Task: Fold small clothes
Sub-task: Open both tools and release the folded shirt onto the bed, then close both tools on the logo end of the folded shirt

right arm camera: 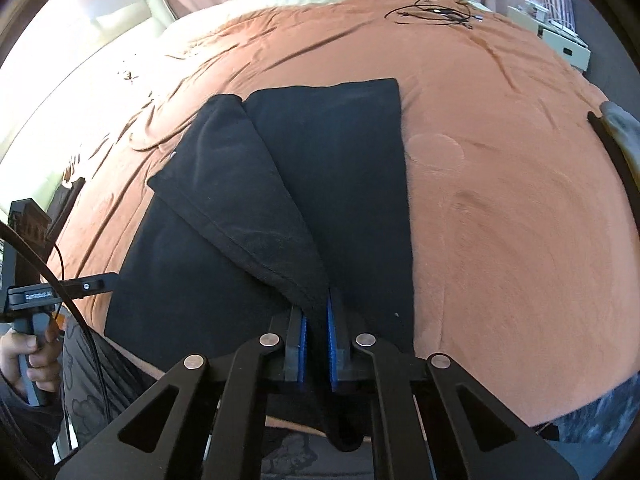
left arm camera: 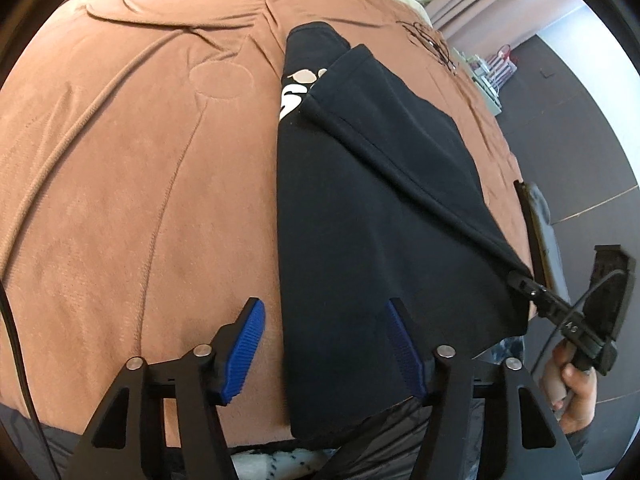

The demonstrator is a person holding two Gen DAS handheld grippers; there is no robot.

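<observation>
Left wrist view, going left to right: brown blanket [left arm camera: 140, 160] covers the bed, stitched circle pattern on it, thin dark cable along the left edge. Left gripper [left arm camera: 324, 344] hangs over the near left edge of the black garment [left arm camera: 352, 208], jaws standing partly apart, blue pads [left arm camera: 244, 352] showing; one finger sits over bare blanket, the other over the cloth, nothing pinched. Garment lies flat on the blanket near the bed's front edge, white print partly visible at its far end under a folded-over flap. Flap's corner runs taut to the right gripper [left arm camera: 520, 280], held by a hand [left arm camera: 572, 396] at the right edge. Right wrist view: at far left a hand [right arm camera: 28, 360] grips the other tool's handle. Middle: black garment [right arm camera: 340, 160] with the flap lifted off it diagonally. Right gripper [right arm camera: 316, 316] is clamped tight on that flap's corner, cloth between the pads. Right: bare brown blanket [right arm camera: 500, 220], tangled black wires [right arm camera: 436, 12] at the far end.
</observation>
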